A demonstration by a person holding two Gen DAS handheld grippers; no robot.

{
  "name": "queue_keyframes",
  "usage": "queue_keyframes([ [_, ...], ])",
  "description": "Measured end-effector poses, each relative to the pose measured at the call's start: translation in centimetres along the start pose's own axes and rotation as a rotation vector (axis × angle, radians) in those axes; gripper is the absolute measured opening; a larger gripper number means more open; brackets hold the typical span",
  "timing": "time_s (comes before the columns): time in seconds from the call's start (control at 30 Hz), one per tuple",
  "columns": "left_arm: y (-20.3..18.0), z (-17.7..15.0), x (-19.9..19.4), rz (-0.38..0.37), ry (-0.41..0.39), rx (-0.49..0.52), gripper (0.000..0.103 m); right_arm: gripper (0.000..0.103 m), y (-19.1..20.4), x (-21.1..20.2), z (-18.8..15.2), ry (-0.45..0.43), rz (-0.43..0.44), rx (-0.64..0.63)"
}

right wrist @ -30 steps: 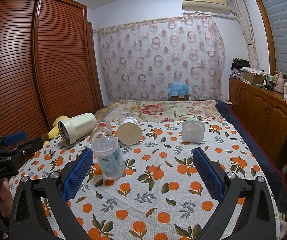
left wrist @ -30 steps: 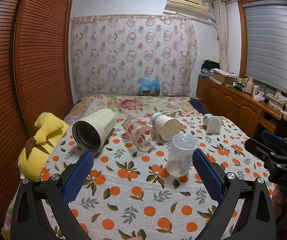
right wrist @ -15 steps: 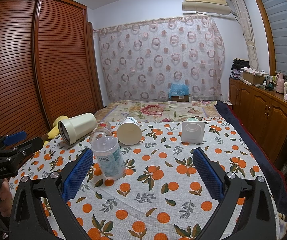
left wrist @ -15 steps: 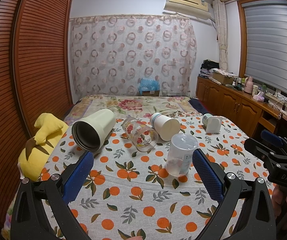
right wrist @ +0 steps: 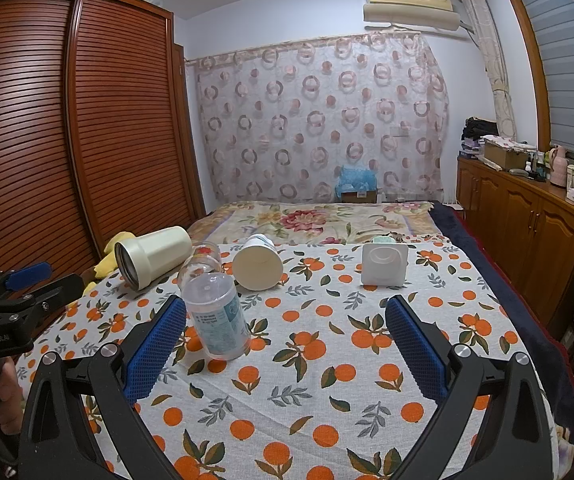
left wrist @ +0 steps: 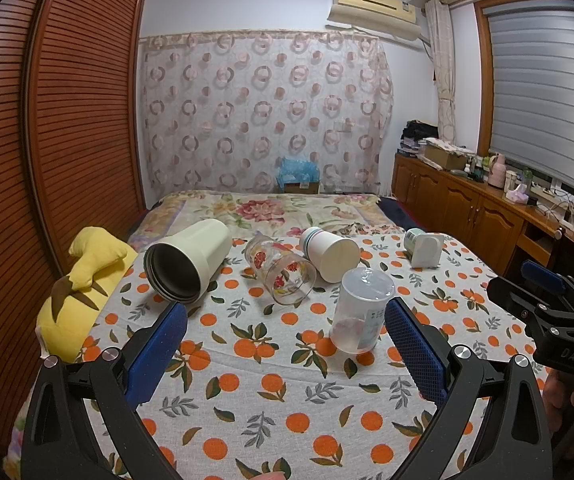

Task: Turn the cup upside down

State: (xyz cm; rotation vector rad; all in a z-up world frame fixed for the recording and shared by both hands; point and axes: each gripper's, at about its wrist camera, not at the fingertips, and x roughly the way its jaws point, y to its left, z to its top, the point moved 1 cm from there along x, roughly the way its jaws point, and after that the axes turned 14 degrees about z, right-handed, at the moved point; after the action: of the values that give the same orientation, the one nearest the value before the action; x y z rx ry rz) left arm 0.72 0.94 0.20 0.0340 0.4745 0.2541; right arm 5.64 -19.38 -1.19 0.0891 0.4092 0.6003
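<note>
Five containers are sitting on the orange-print tablecloth [left wrist: 247, 392]: cream tumbler [left wrist: 187, 260], floral glass [left wrist: 283, 274], white paper cup [left wrist: 333, 252], clear plastic cup [left wrist: 361, 314] standing inverted, white square cup [left wrist: 425, 246]. Left gripper [left wrist: 285, 354] and right gripper [right wrist: 285, 350] are gaping, gripping nothing.

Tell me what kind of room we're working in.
Most likely a home bedroom: a bed under a flowered cover behind the work surface, a slatted wooden wardrobe beside it, and an air conditioner above the curtain.
</note>
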Motion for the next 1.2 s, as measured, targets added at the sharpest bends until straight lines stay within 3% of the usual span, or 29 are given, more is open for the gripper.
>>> queue_keyframes([
  [1.2,0.1,1.0,0.1,0.003,-0.002,-0.003,0.095,0.101,0.0,0.0,-0.1,0.0,0.0,-0.002],
])
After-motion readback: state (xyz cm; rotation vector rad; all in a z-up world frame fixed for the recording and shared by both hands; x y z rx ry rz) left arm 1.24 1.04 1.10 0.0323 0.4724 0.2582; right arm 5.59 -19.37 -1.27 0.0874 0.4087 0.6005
